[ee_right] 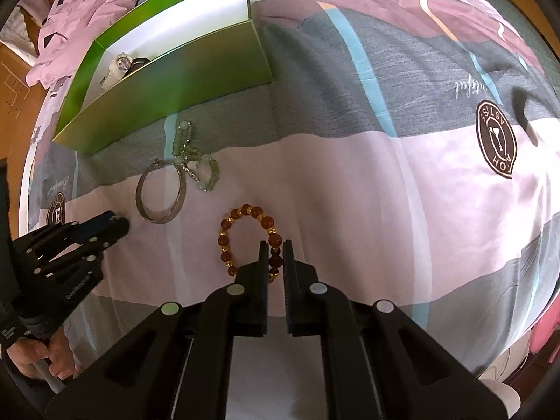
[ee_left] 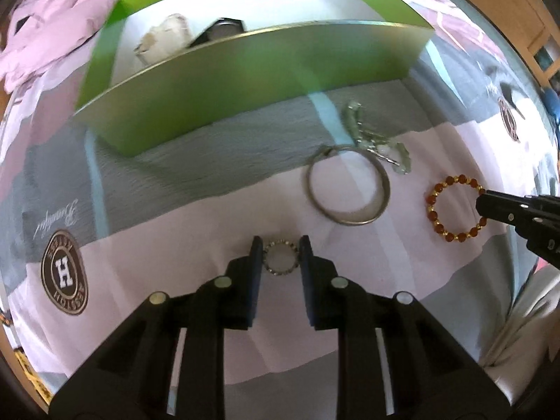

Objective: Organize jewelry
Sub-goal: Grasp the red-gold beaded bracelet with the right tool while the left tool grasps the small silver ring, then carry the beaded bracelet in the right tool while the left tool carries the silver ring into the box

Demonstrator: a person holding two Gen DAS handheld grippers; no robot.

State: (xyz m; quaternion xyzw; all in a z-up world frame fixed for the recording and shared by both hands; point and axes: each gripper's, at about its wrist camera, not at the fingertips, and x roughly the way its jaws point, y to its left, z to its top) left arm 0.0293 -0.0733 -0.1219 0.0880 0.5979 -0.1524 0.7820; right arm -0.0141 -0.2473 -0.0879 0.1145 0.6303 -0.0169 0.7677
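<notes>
Between the left gripper's point(ee_left: 280, 245) two black fingers sits a small round ring of tiny metallic beads with a pale centre point(ee_left: 280, 257); the jaws touch it on both sides and look clamped on it, just above the pink-and-grey patterned bedspread point(ee_left: 196, 231). Ahead of these jaws and slightly to the right lies a plain silver metal bangle point(ee_left: 348, 184), flat on the cloth. Touching the bangle's far edge is a pale green jade-like bead bracelet with a small chain point(ee_left: 371, 133). Farther ahead and left stands an open green cardboard box with a white inside point(ee_left: 245, 70), holding a white watch point(ee_right: 119, 64) and a dark object too blurred to name.

On the other side, the right gripper point(ee_right: 273, 248) has its jaws nearly together, closed on the near side of a bracelet of reddish-brown and gold beads point(ee_right: 245, 234). Its loop lies ahead and left of those jaws on the bedspread. A brown round logo patch point(ee_right: 495, 140) is printed on the cloth far to the right.
</notes>
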